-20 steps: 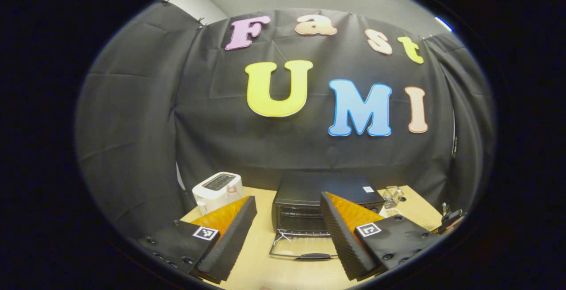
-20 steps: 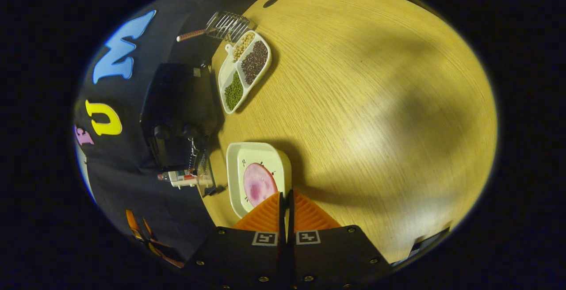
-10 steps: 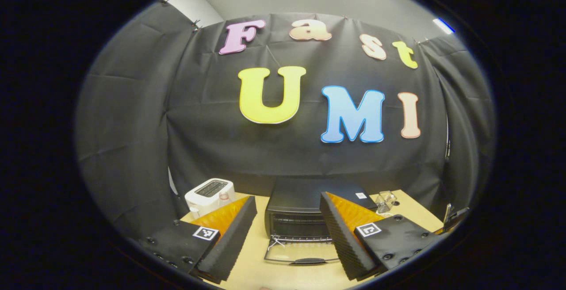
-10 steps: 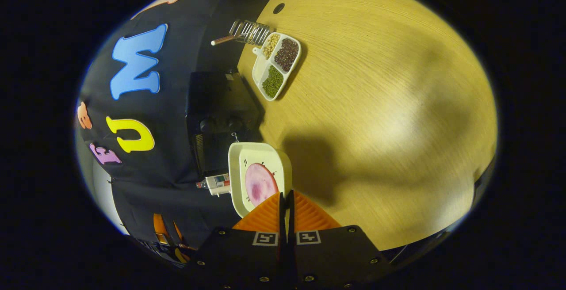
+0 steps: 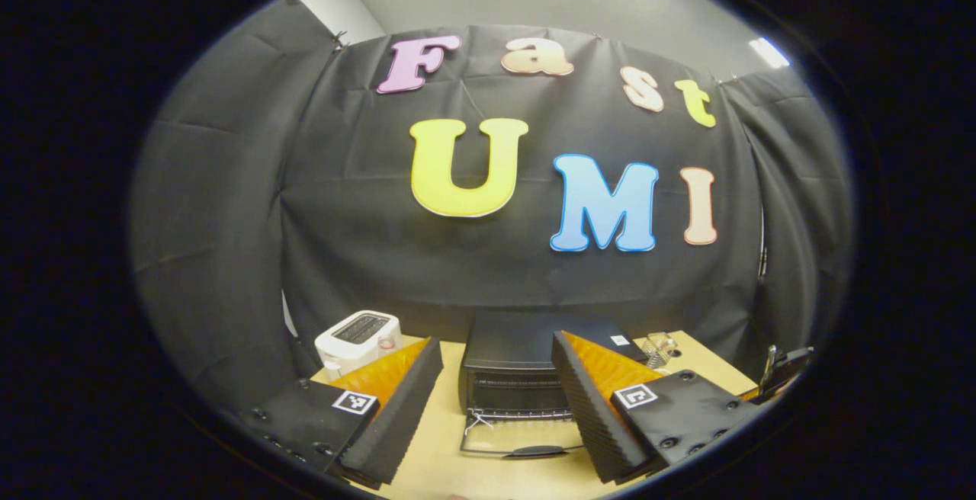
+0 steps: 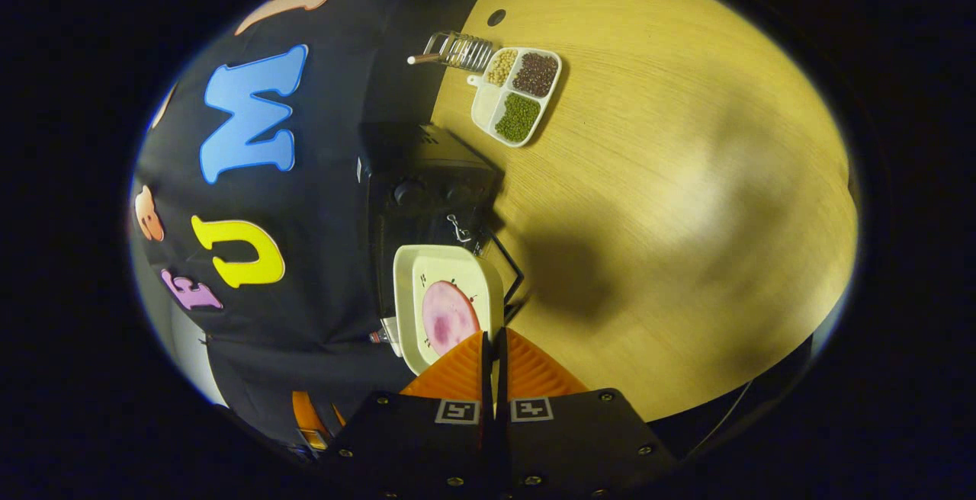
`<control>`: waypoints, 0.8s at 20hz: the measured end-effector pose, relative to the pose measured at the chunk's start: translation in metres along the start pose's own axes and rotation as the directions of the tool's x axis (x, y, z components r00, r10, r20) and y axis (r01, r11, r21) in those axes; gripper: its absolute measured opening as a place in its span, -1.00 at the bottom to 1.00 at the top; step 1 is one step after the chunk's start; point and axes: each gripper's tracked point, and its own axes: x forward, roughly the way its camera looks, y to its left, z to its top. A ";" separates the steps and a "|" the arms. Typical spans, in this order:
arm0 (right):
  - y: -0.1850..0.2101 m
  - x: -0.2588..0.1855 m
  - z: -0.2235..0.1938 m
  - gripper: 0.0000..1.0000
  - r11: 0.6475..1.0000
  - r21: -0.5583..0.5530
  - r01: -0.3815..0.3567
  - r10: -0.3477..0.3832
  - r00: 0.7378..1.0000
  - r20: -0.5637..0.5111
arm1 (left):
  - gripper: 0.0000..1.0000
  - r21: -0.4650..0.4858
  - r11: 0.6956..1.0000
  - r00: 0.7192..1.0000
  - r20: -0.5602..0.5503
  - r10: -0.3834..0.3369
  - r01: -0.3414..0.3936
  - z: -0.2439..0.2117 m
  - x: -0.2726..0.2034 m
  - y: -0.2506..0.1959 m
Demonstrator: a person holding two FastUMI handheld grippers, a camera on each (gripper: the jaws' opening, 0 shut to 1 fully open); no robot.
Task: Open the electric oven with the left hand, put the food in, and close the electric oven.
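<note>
In the left gripper view the black electric oven (image 5: 526, 347) stands at the back of the wooden table, its glass door (image 5: 515, 437) folded down flat toward me. My left gripper (image 5: 496, 341) is open and holds nothing, a short way back from the door. In the right gripper view my right gripper (image 6: 492, 334) is shut on the rim of a white square plate (image 6: 408, 286) carrying a round pink slice of food (image 6: 444, 315). The plate hangs in the air in front of the oven (image 6: 423, 195), above its open door (image 6: 509, 275).
A white toaster (image 5: 357, 338) stands left of the oven. On the oven's other side lie a divided white dish of beans (image 6: 517, 92) and a small glass rack (image 6: 457, 50). The wooden table (image 6: 686, 180) spreads wide beyond them.
My right gripper has carried the plate sideways until it sits in front of the oven's open door. The left gripper has drawn back a little and stays open.
</note>
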 end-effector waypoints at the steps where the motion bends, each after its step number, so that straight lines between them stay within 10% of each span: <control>1: 0.006 0.005 -0.004 -0.98 1.000 0.021 -0.003 0.003 1.000 0.017 | 0.99 -0.007 1.000 1.000 0.007 0.004 -0.004 0.003 -0.002 0.006; 16: 0.063 0.135 -0.005 -0.98 0.969 0.239 0.060 -0.116 0.966 0.230 | 1.00 -0.044 0.990 0.991 -0.012 0.137 -0.137 -0.004 -0.043 0.105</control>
